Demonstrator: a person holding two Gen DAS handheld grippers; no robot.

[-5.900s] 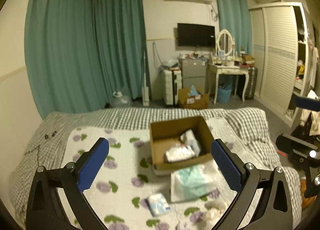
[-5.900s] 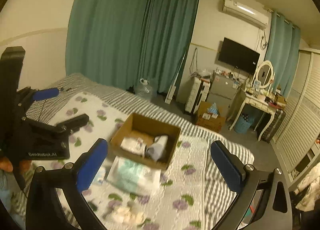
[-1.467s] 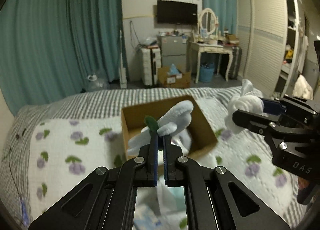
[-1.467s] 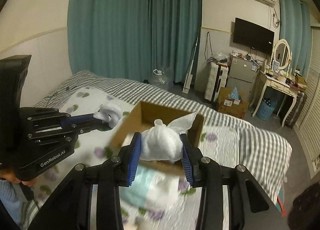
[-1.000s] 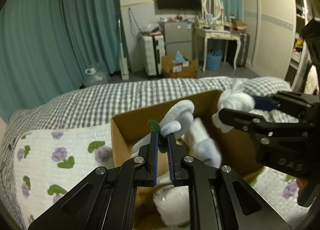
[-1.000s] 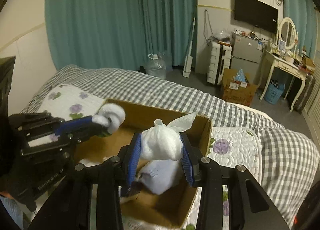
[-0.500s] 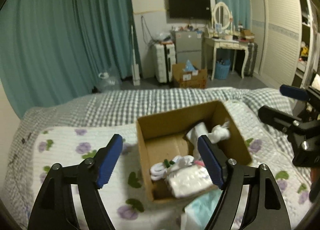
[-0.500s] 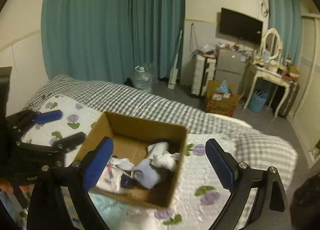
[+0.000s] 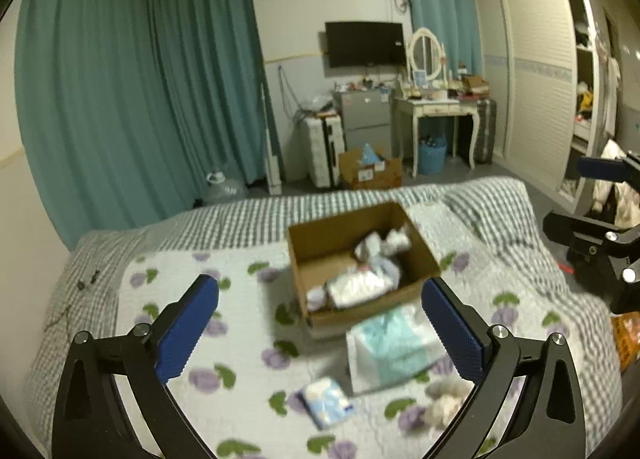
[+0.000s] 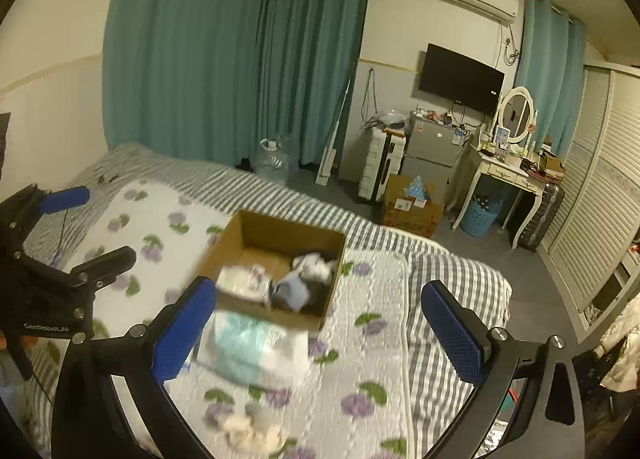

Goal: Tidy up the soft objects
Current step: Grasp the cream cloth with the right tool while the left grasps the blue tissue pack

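A brown cardboard box sits on the bed with several white and pale blue soft items inside. A teal-and-white plastic pack lies in front of it. A small blue-white packet and a cream fluffy item lie nearer on the floral quilt. My left gripper is open and empty above the quilt. My right gripper is open and empty, held above the pack. Each gripper shows at the edge of the other's view.
The bed has a floral quilt over a grey checked cover. Teal curtains, a suitcase, a small fridge, a dressing table and a wardrobe stand beyond. A water jug sits on the floor.
Both grippers released their soft items into the box, opened, and have drawn back and up from it. The box now looks smaller and farther away.
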